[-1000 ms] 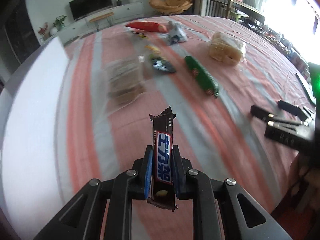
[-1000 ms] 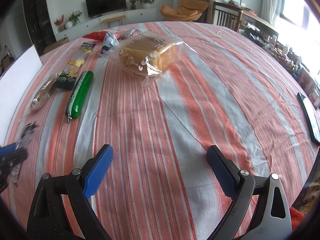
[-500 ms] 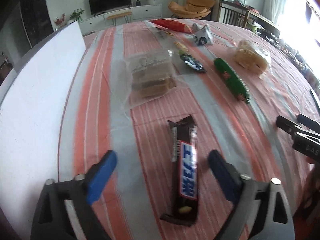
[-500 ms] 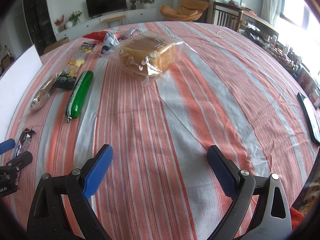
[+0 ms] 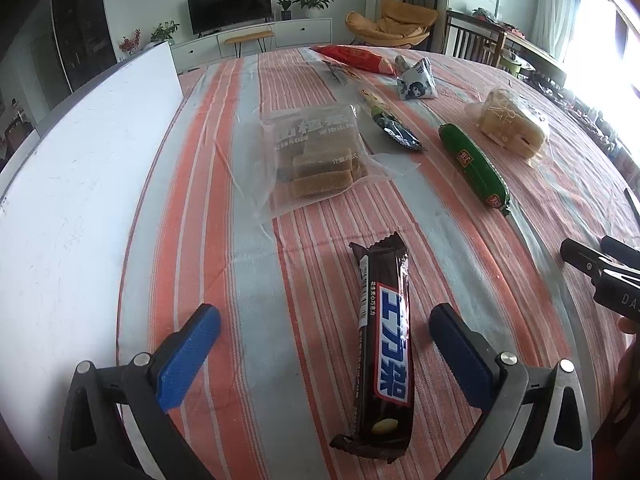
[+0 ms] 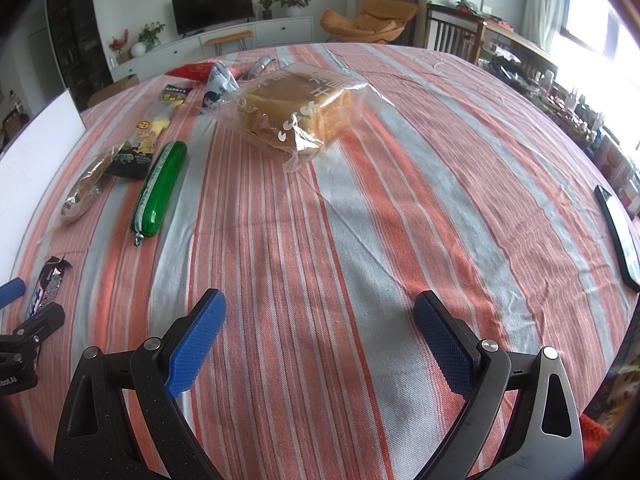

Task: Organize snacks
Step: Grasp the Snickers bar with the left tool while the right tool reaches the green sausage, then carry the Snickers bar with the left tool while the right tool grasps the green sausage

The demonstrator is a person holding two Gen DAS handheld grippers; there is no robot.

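Observation:
A dark brown chocolate bar [image 5: 386, 344] with a blue and white label lies flat on the striped tablecloth [image 5: 224, 216]. My left gripper [image 5: 324, 316] straddles it, its jaws opening wide, and neither blue pad touches the wrapper. From the right wrist view the same bar [image 6: 46, 284] shows at the far left edge. My right gripper [image 6: 320, 300] is open over bare cloth with nothing between its fingers.
Beyond the bar lie a clear bag of brown cakes [image 5: 316, 156], a green sausage [image 5: 472, 164], a bagged loaf of bread [image 6: 296, 108], a dark packet [image 5: 394, 128] and a red pack [image 5: 352, 58]. A white board [image 5: 80, 184] borders the left. A phone [image 6: 618, 236] lies far right.
My left gripper was shut on the chocolate bar, holding it up; it has opened and the bar now lies on the cloth. The right gripper has not moved.

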